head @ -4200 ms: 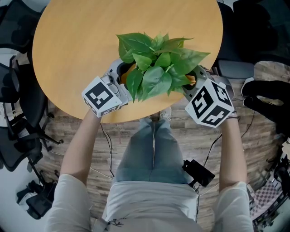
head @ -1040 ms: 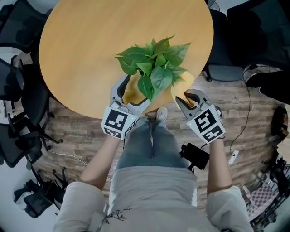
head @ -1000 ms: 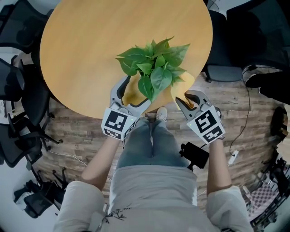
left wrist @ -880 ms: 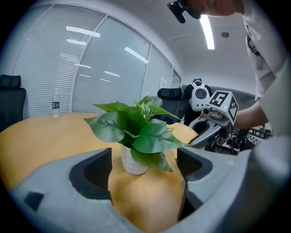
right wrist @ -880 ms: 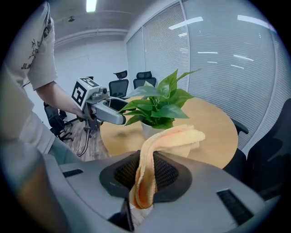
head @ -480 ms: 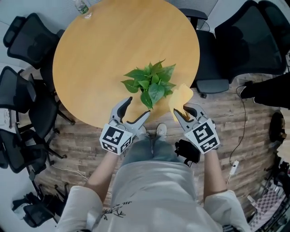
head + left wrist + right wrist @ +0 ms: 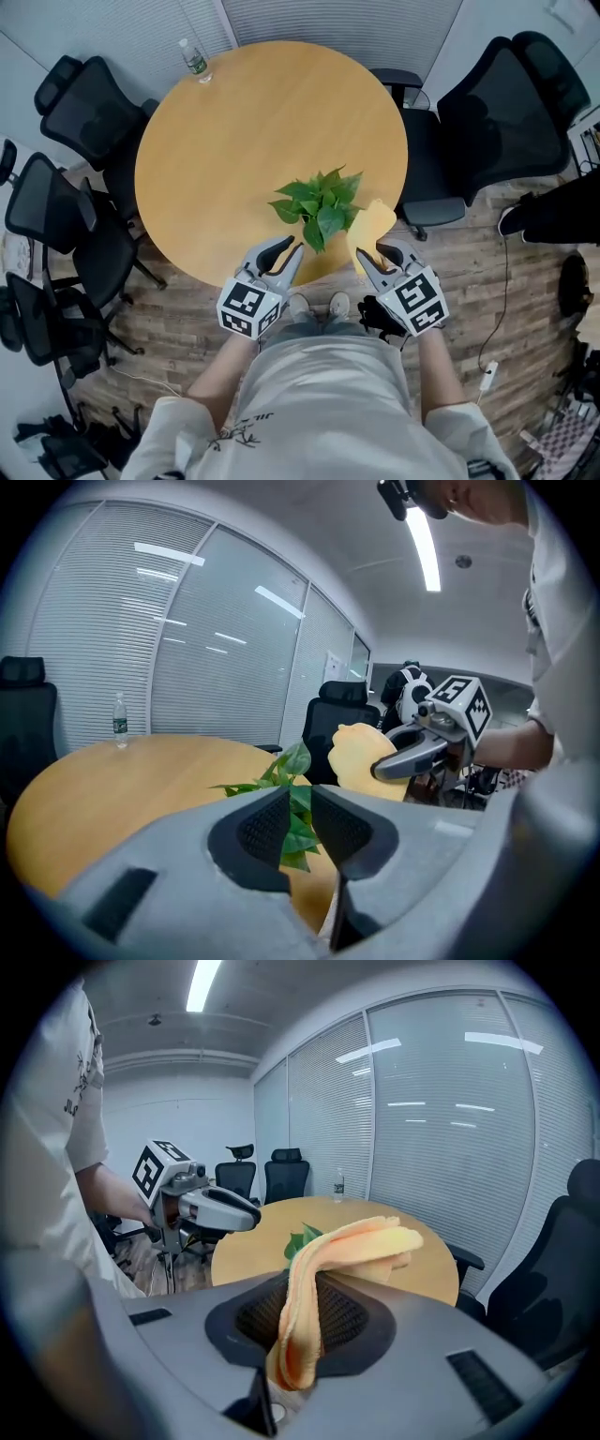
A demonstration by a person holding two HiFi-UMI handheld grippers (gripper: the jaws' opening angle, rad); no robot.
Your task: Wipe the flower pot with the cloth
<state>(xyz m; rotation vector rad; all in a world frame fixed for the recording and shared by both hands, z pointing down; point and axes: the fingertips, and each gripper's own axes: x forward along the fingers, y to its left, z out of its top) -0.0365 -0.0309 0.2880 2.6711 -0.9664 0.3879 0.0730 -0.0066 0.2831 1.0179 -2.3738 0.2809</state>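
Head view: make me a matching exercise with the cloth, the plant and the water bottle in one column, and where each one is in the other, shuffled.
Column one:
1. cloth
2. plant
3. water bottle

Column two:
A. standing at the far edge of the table
B. clamped in the right gripper
C. on the table, close to its near edge

Pairs: 1-B, 2-C, 3-A
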